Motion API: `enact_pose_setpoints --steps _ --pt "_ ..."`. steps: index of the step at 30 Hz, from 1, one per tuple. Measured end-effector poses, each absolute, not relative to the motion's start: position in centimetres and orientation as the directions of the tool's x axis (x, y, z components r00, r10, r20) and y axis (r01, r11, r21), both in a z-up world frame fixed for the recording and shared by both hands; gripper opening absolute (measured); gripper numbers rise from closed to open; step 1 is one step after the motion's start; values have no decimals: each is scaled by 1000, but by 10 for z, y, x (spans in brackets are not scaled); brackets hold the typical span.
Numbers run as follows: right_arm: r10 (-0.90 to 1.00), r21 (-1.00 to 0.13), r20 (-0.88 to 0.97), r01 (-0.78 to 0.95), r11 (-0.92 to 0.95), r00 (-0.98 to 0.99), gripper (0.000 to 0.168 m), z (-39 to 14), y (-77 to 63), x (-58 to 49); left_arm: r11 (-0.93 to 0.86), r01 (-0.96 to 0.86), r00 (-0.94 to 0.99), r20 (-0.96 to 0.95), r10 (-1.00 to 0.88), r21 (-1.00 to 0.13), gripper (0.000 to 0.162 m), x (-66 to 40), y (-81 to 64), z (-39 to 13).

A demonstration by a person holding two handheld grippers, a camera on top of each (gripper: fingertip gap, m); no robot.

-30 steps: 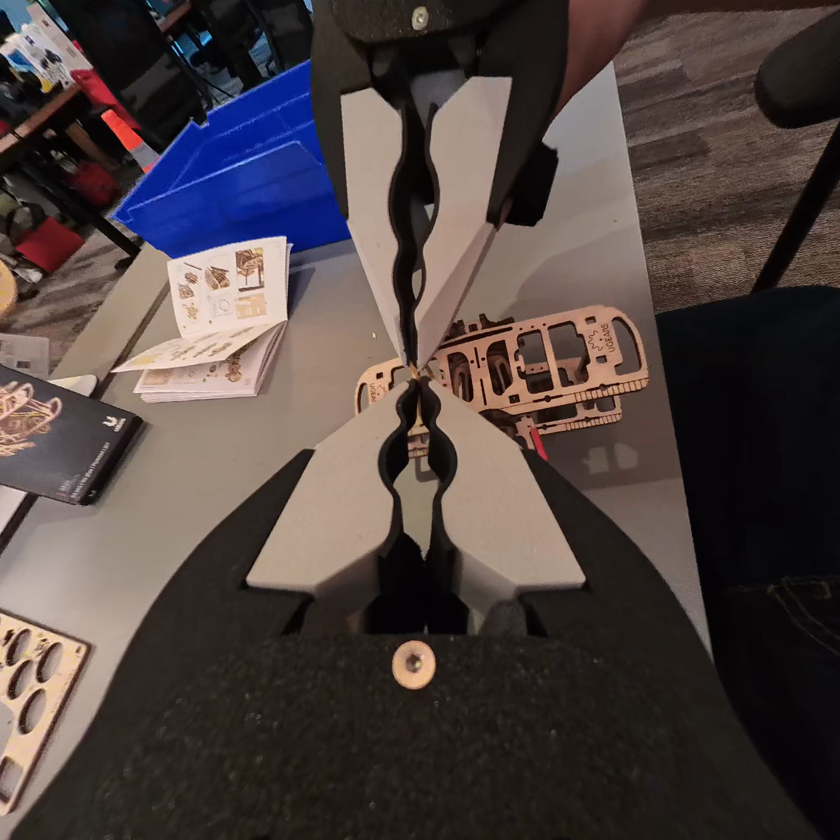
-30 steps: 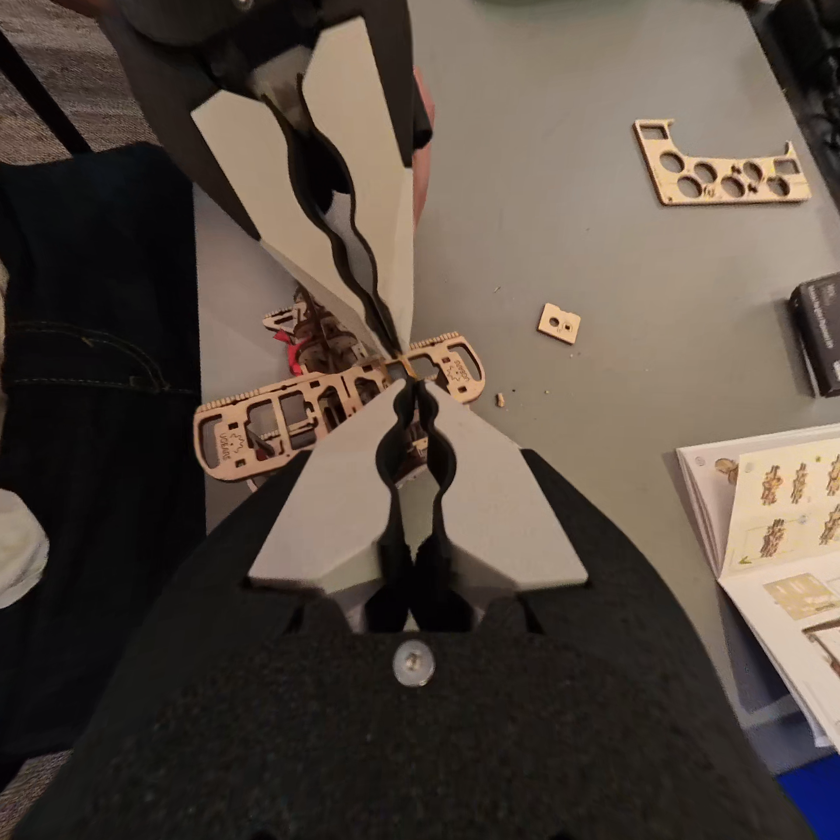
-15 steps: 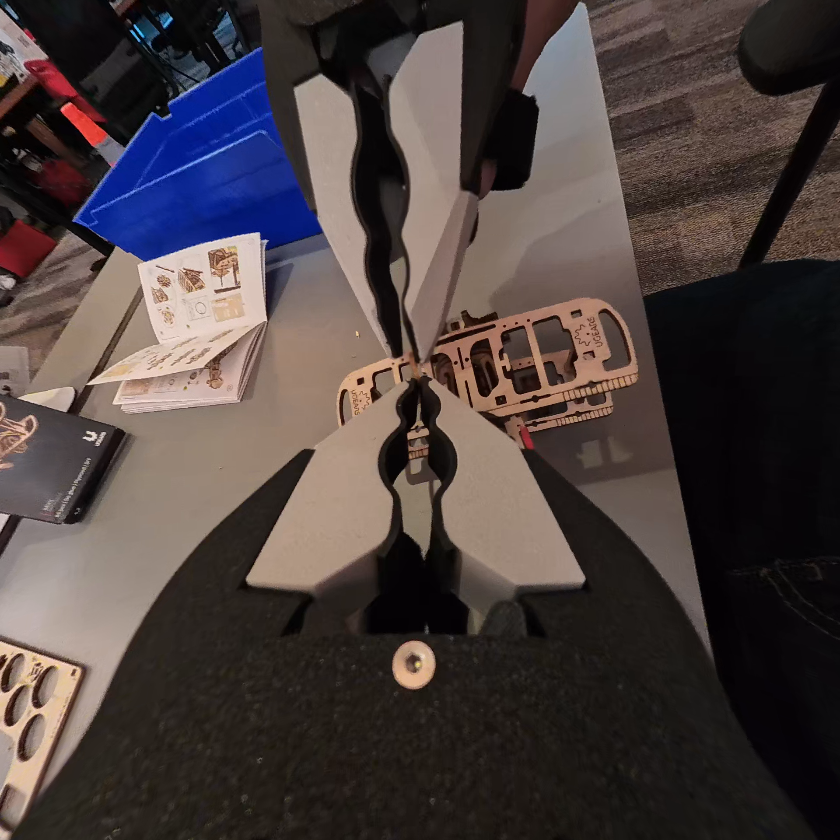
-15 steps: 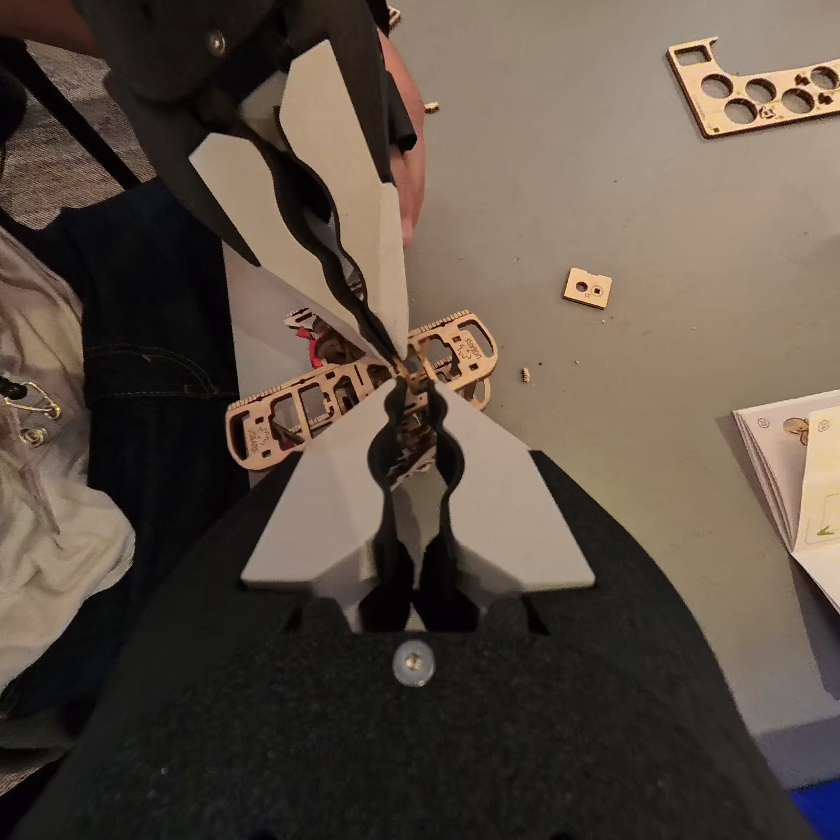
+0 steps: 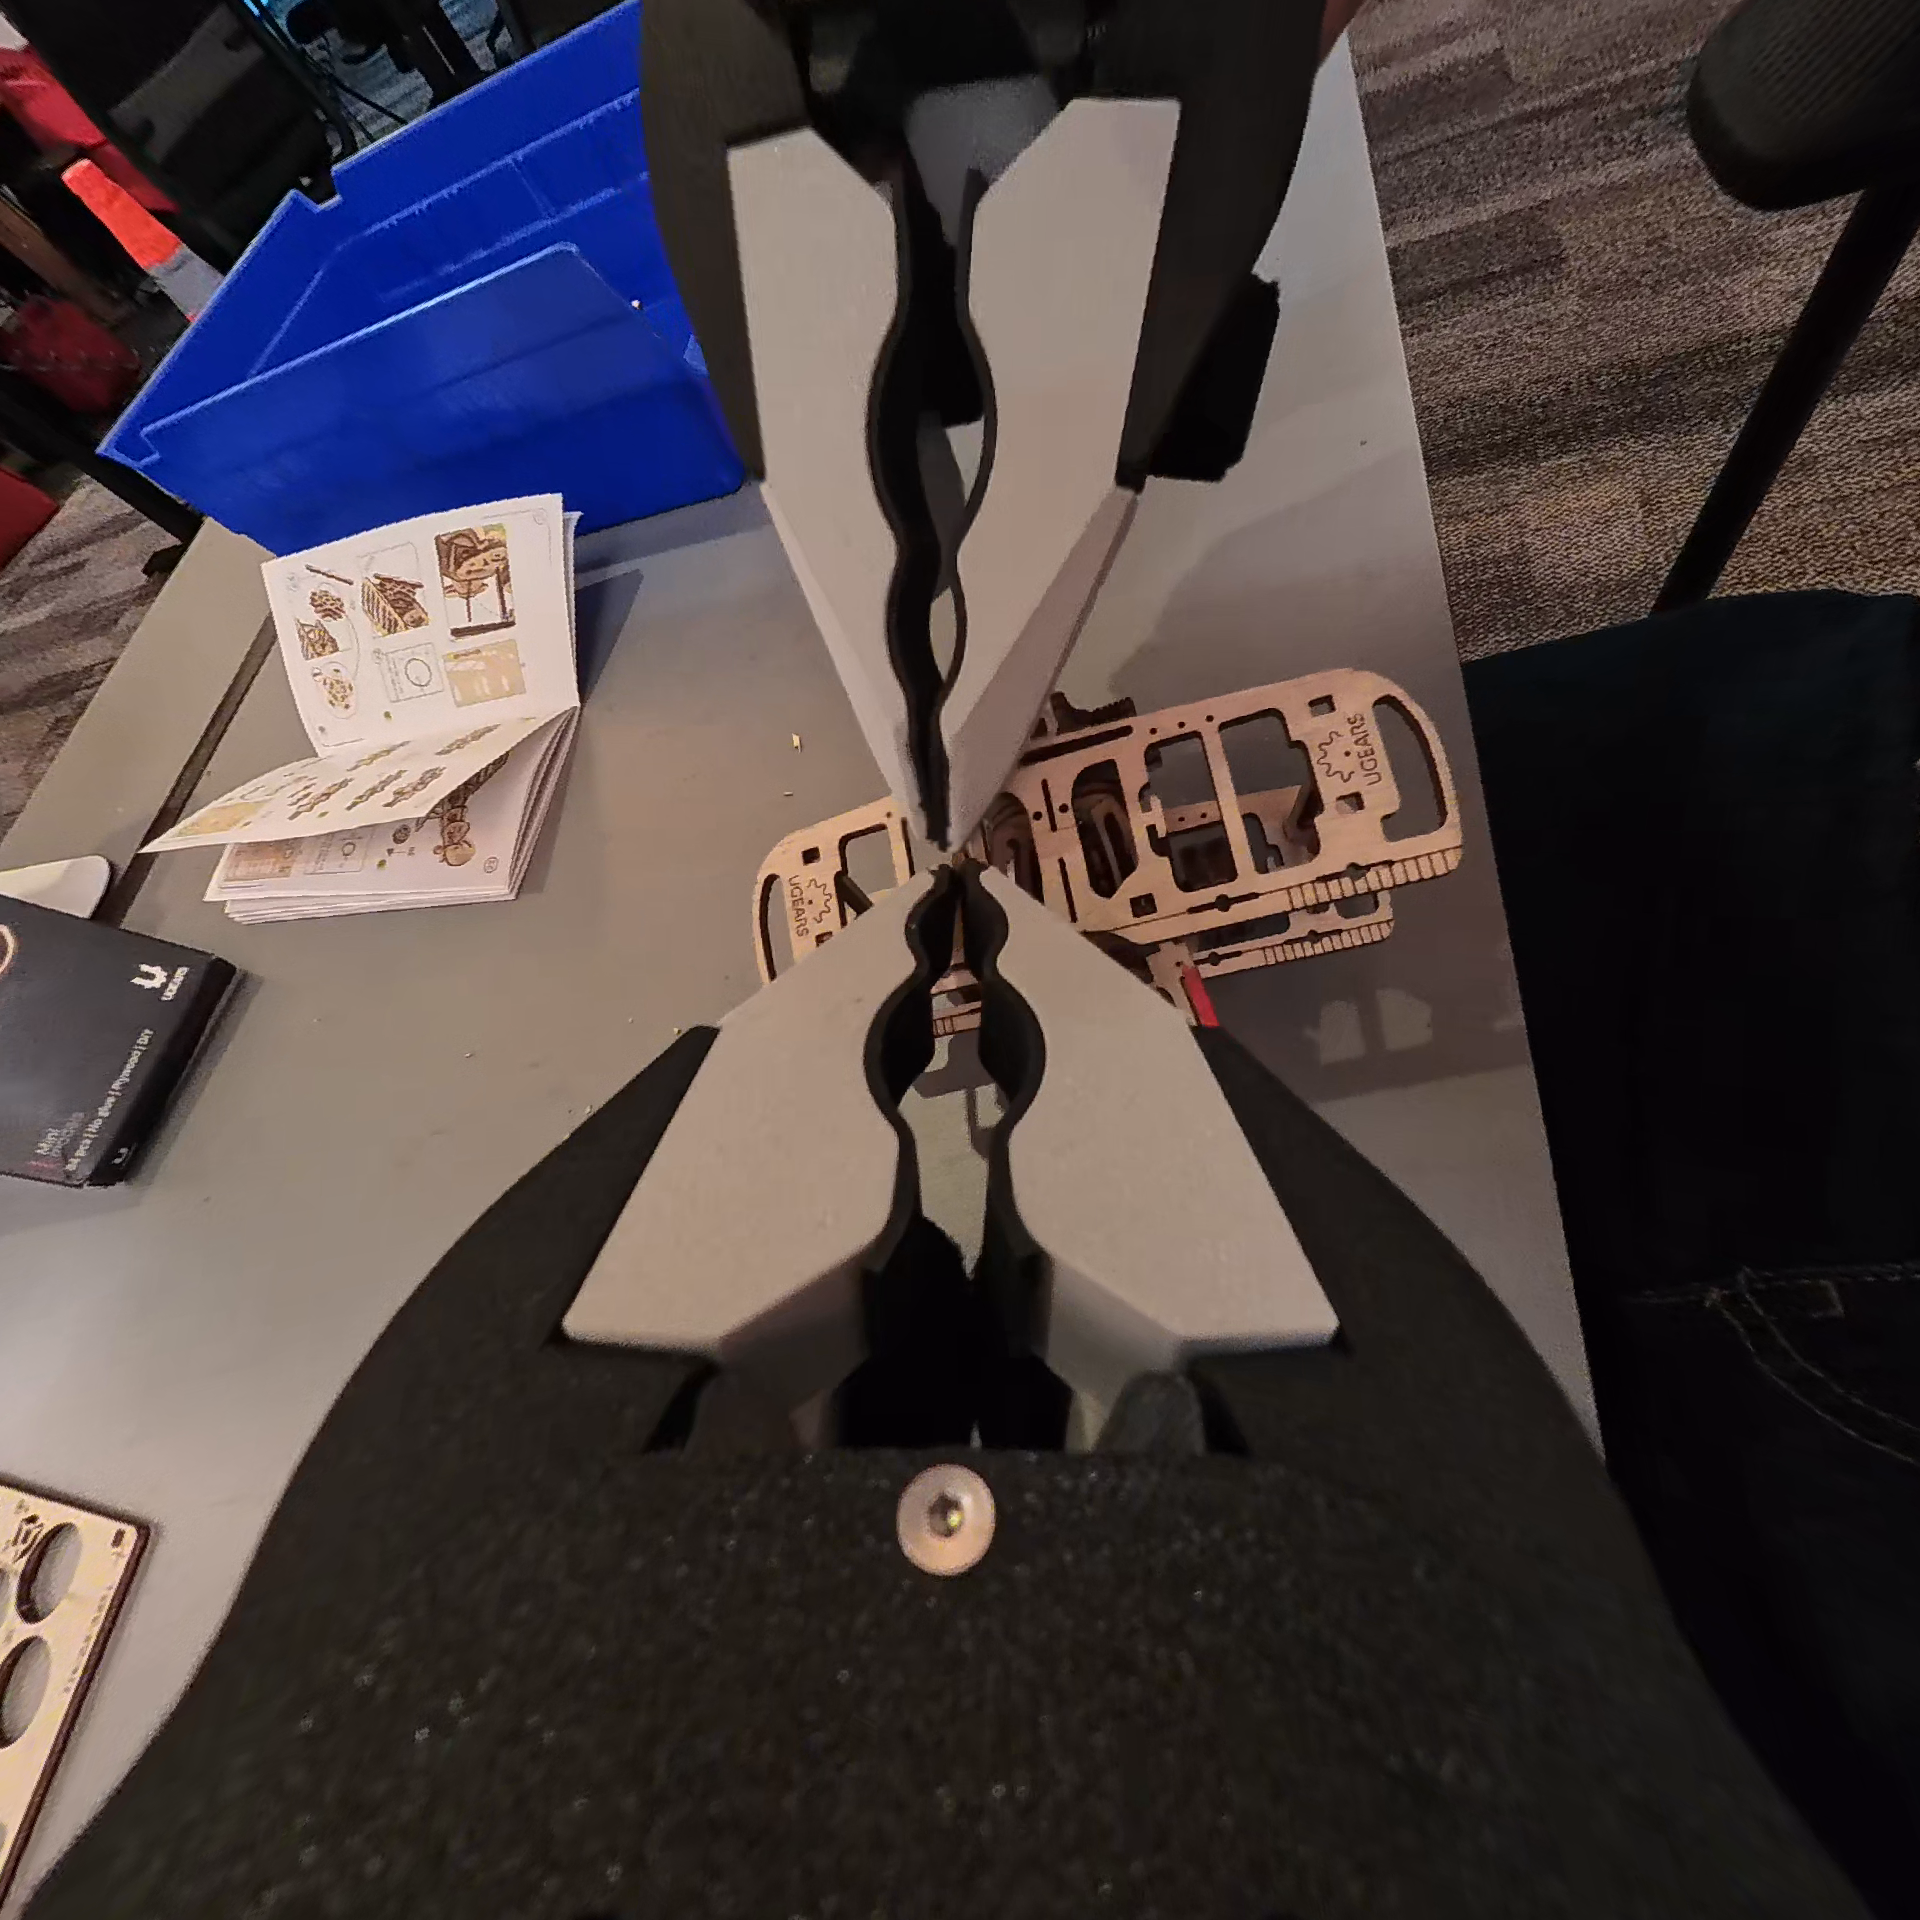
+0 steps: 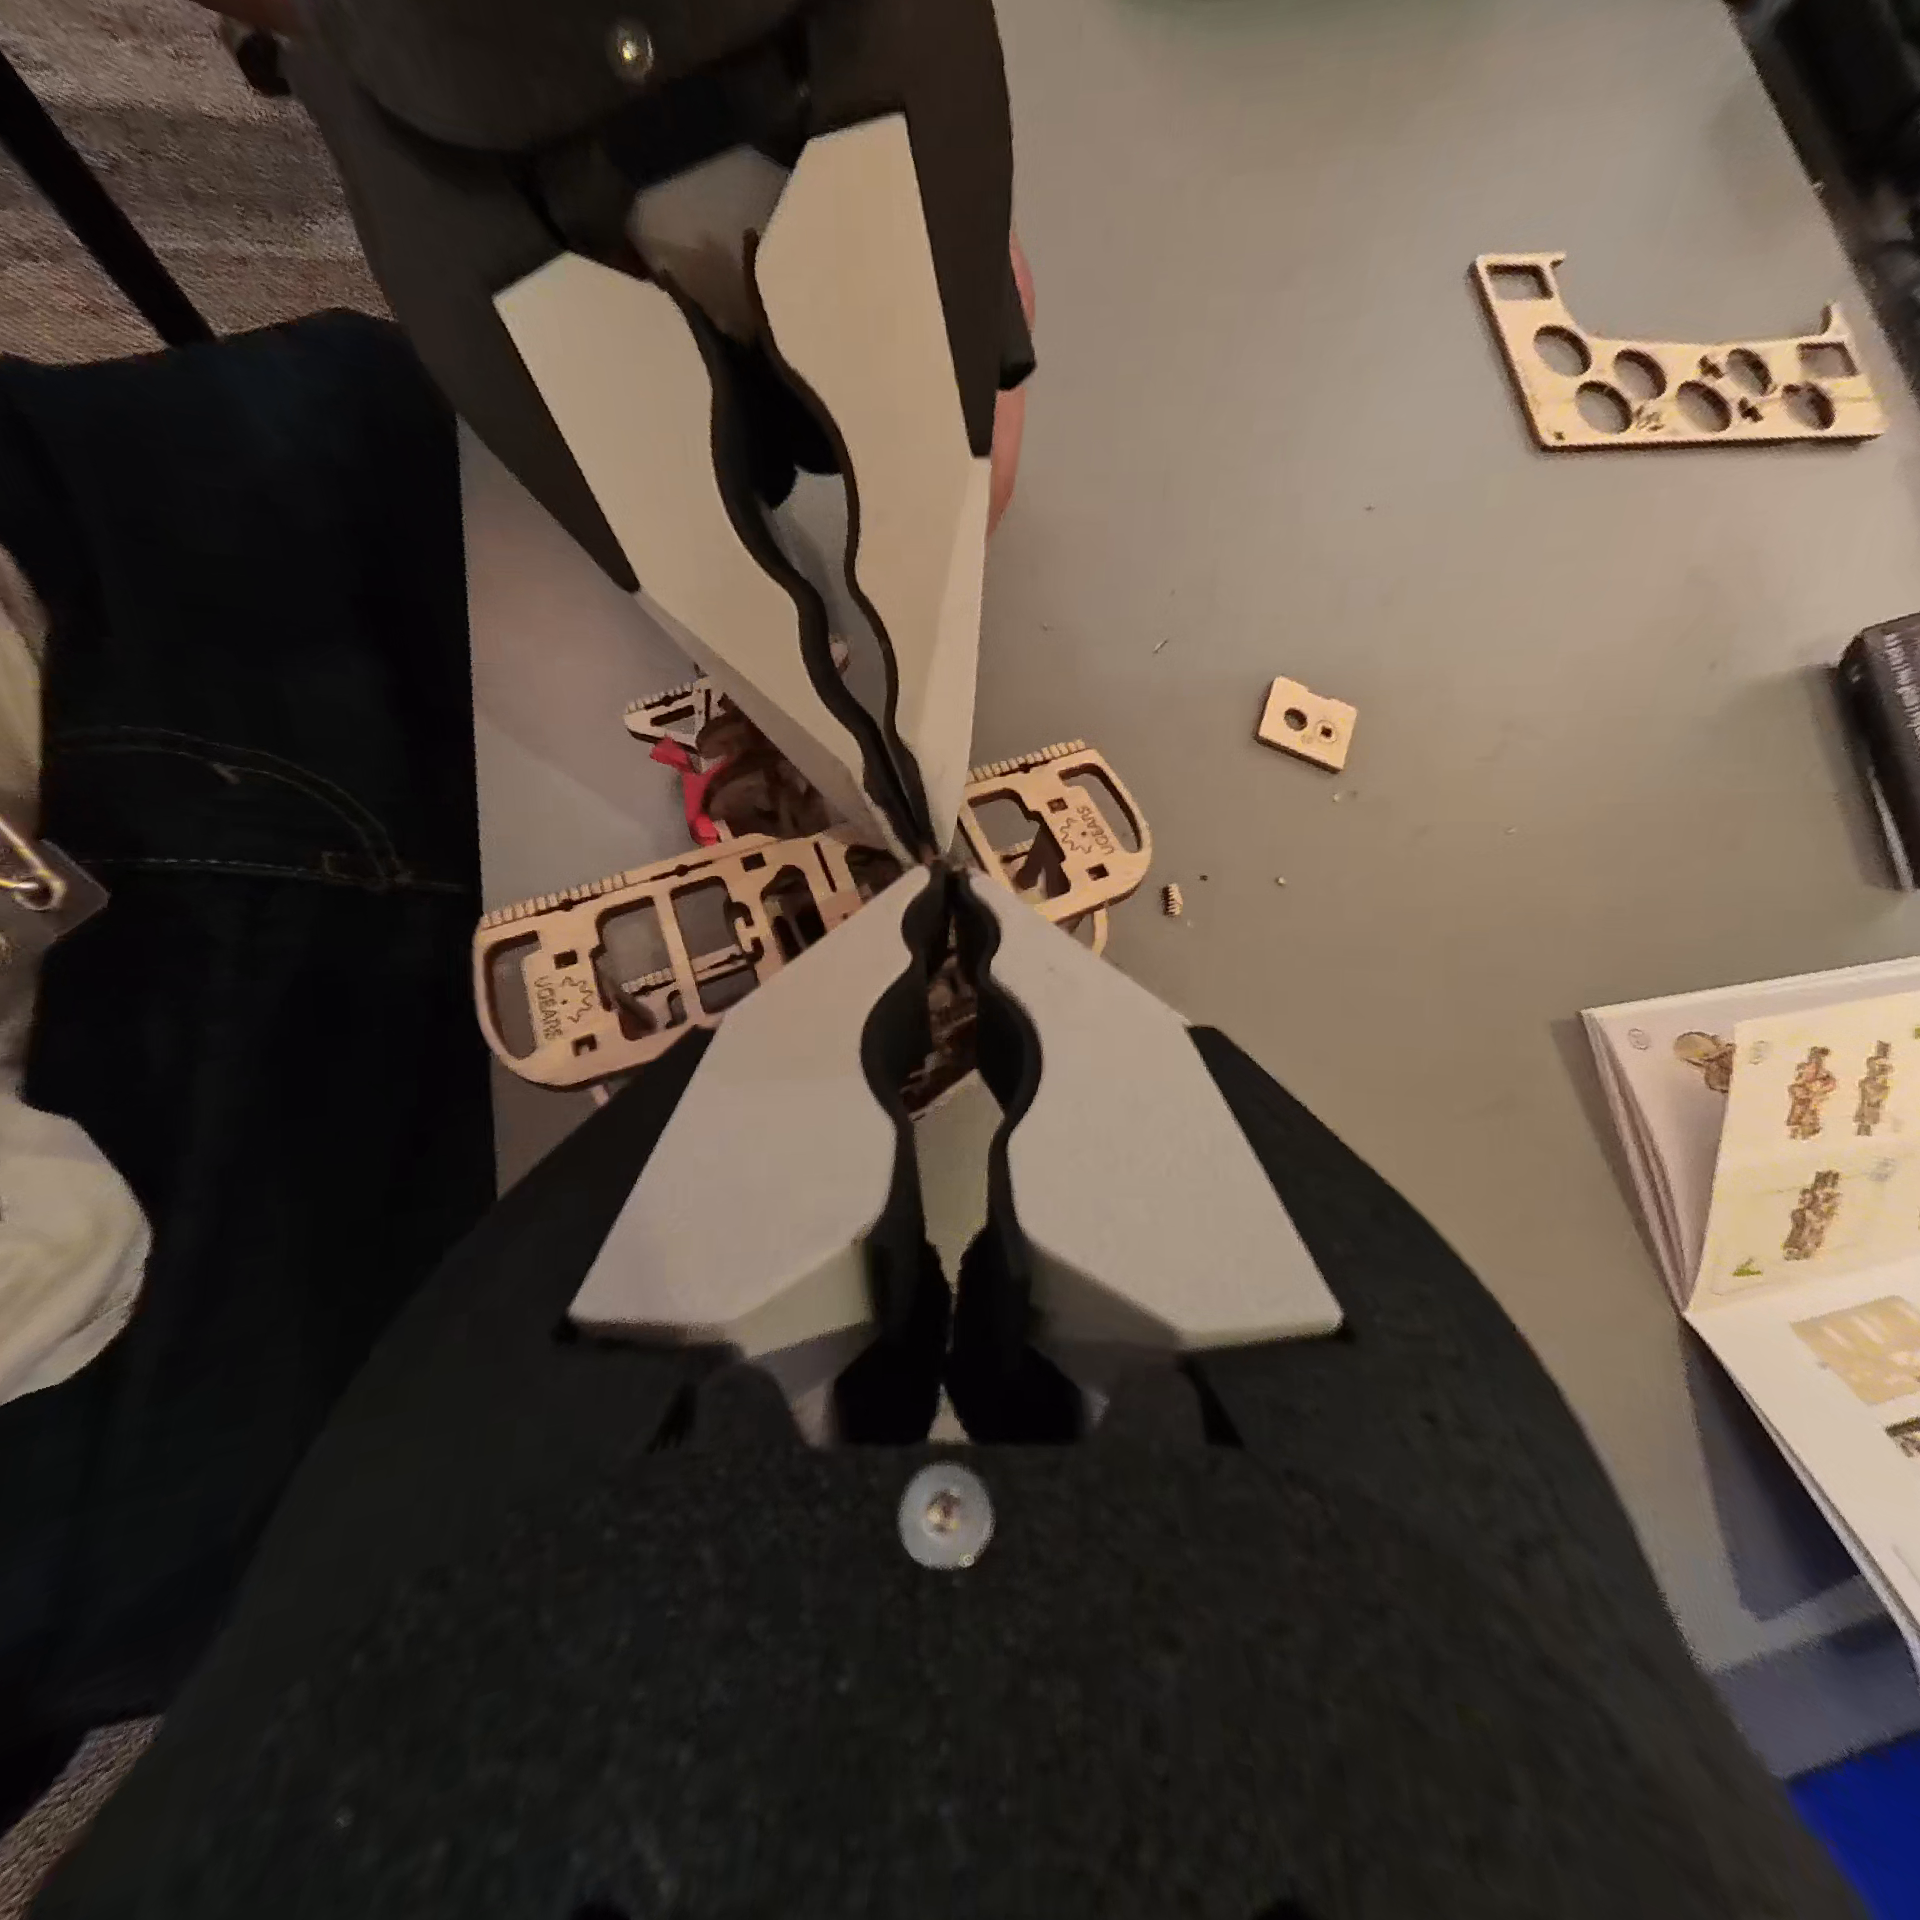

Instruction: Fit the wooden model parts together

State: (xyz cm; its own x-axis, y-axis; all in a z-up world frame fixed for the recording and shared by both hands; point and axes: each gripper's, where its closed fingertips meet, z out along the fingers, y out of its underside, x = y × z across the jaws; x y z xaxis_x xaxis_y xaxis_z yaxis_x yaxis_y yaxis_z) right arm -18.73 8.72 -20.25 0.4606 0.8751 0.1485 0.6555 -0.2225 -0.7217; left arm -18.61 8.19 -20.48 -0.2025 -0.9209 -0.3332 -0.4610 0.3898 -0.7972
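Grey laminate table fills most of both views and carries everything else. Blue plastic bin sits at upper left of the left wrist view, at the table's far end, well apart from the work.

Left gripper rises from the bottom of its own view; right gripper does the same in its view. Each appears in the other's frame coming down from the top, so the two meet tip to tip at frame centre. Jaws on both are pressed nearly together at the tips. Whether a small piece is pinched between them cannot be told; the contact point is too small and dark.

Wooden model, a pale laser-cut frame with toothed edges and a red bit low down, lies on the table directly behind the meeting tips, right of centre in the left wrist view. It seems untouched by either gripper. Judgement: tips are held above it to align or seat a tiny part before it goes onto the frame.

Open instruction booklet lies at left centre, presumably kept open for reference. A black box sits at the left edge. A punched-out wooden sheet lies at upper right of the right wrist view. A small loose wooden tile rests right of centre, near the model but apart from it, probably a part awaiting its turn.
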Motion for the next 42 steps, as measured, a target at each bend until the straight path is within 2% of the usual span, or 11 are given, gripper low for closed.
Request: enact_pose_setpoints --steps 9,15,42 --pt "881 -716 84 643 -272 466 0 -204 86 -185 395 -460 -212 -334 -918 -795 0 -187 80 -206" --pt "873 -753 49 592 -287 485 0 -193 89 -187 414 -459 -224 -349 -910 -786 0 -186 78 -206" --pt "879 -732 45 614 -294 475 0 -205 84 -184 412 -473 -216 -351 -911 -778 0 -185 80 -207"
